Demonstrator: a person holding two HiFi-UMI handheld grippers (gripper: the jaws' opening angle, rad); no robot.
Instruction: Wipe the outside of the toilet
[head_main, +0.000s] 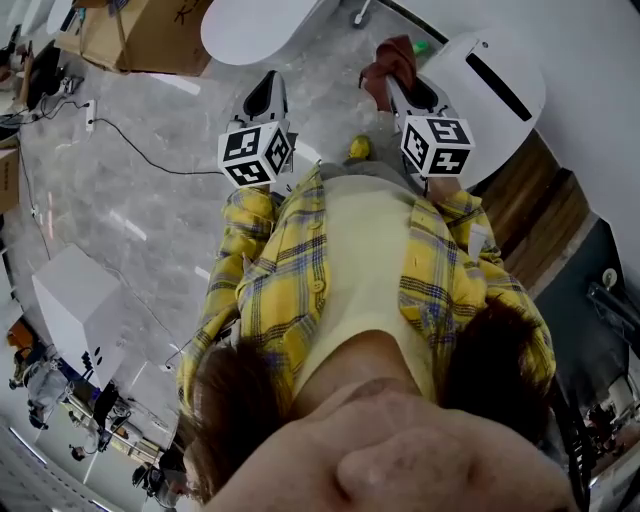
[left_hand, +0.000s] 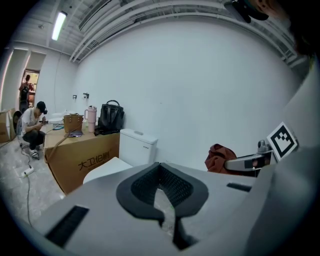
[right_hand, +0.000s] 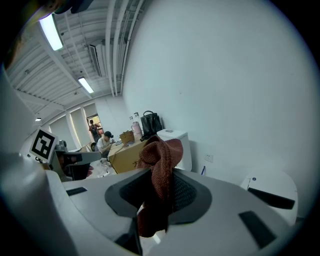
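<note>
Pre-wipe | right tongs (right_hand: 157, 192) clamped on cloth (right_hand: 162, 155), left tongs (left_hand: 160, 167) together (empty) | next: press cloth to toilet (left_hand: 136, 146)

A plain white wall (left_hand: 200, 90) runs behind everything, under an open ceiling (left_hand: 150, 12) of pipes and ducting lit by fluorescent tubes (left_hand: 59, 25). The floor (head_main: 130, 210) is pale grey and glossy with faint veining, and a black cable (head_main: 140, 150) trails across it from a white power strip (head_main: 90, 115). Against the wall stands a large cardboard box (left_hand: 85, 157) carrying a black bag (left_hand: 111, 117) and a pink tumbler (left_hand: 91, 115), a doorway (left_hand: 27, 82) opens at the far end, and what may be a wooden platform (head_main: 540, 210) lies along the wall's foot.
</note>
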